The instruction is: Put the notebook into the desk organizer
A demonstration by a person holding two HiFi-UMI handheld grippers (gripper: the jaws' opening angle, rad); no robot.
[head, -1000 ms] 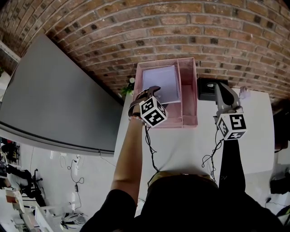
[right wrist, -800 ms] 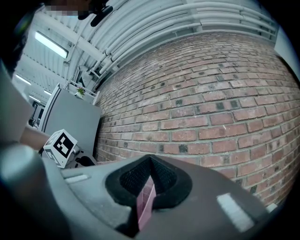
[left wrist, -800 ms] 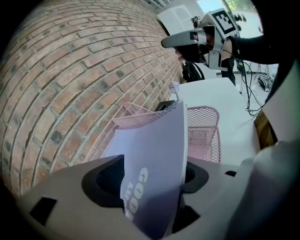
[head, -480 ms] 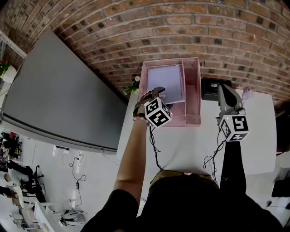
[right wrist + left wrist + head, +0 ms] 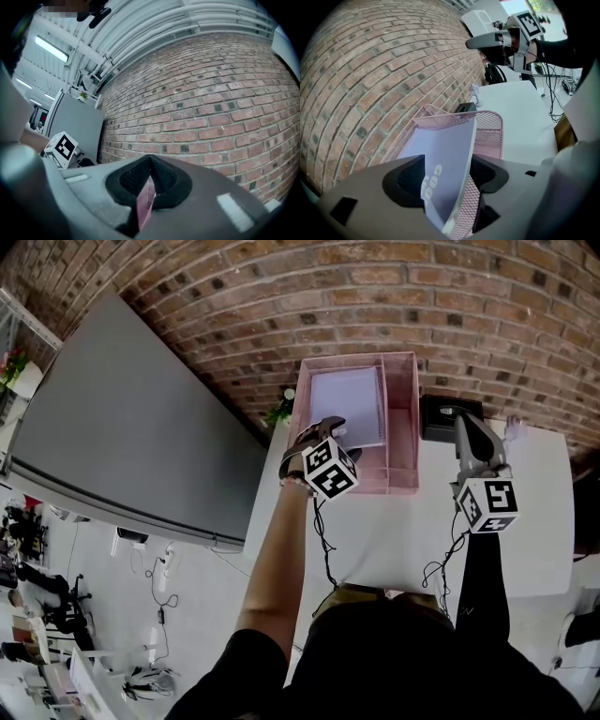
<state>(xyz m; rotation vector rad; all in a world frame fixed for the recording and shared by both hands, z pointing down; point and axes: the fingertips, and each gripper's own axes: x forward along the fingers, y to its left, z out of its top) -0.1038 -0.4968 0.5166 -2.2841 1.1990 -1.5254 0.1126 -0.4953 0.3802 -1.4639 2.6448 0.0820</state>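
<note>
A pale lavender notebook stands tilted inside the pink mesh desk organizer, which sits against the brick wall. My left gripper is at the organizer's front left corner. In the left gripper view the notebook runs between the wide-apart jaws of my left gripper, and the pads stand clear of it on both sides; pink mesh shows behind. My right gripper hovers right of the organizer, fingers together. In its own view the right gripper is shut, with a thin pinkish sliver in the seam that I cannot identify.
A small black box sits on the white table just right of the organizer, under my right gripper. A big grey panel stands left of the table. The brick wall closes off the far side. Cables trail from both grippers.
The head view has swung a little, and both hands have drifted slightly with it. The notebook stays in the organizer and the left jaws stay just as wide.
</note>
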